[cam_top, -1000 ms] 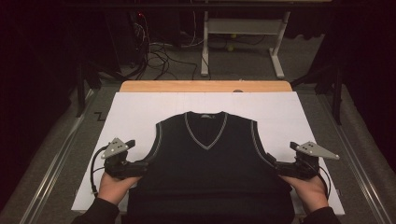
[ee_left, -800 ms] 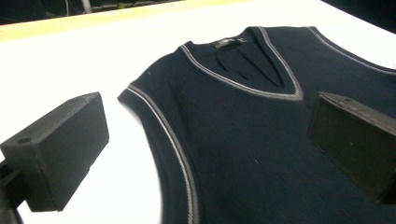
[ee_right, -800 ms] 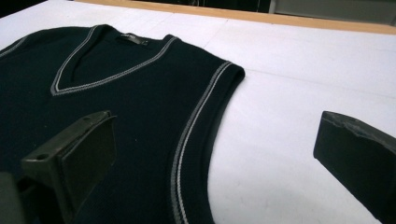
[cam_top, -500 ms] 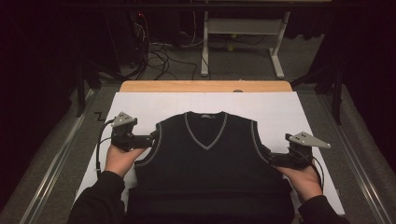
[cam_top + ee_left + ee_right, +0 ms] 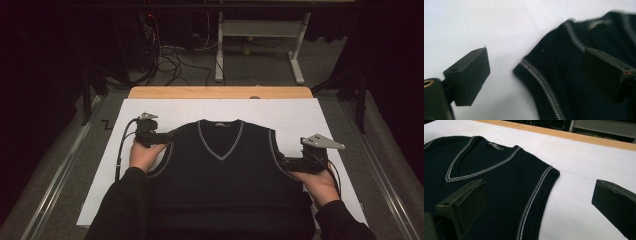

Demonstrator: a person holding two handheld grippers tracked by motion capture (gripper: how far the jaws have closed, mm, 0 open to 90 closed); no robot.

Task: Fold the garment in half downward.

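Dark sleeves: the person's forearms come in at the near edge of the high view, one on each side of the vest.
Vest: a black knitted sleeveless vest [image 5: 222, 175] with grey-striped V-neck and armholes lies flat, neck towards the far side, in the middle of the white sheet [image 5: 300, 117] that covers the table [image 5: 220, 92]; its hem reaches the near edge.
Right claw: the right claw [image 5: 281, 161] sits low at the vest's right armhole, on the right side of the sheet. In the right gripper view its jaws stand wide apart, one over the dark knit and one over bare white sheet, with the striped armhole edge [image 5: 534, 195] running between them; nothing is pinched.
Right hand, change: compared with a second ago it sits a little farther up the vest's side, near the armhole instead of the lower hem.
Left claw: the left claw [image 5: 170, 136] lies farther off than the right one, at the vest's left shoulder. In the left gripper view the jaws are spread wide, one over the white sheet and the other over the knit, with the shoulder corner and its striped edge [image 5: 541, 82] between them; the pads press on no cloth. The jaws have just been closing a little.
Left hand, change: a second ago it was near the left hem; half a second ago beside the armhole; now it is up at the shoulder, clearly farther from the person.
Vest, change: it lies as it lay in both earlier frames.
Far side: a bare wooden strip of table shows beyond the sheet.
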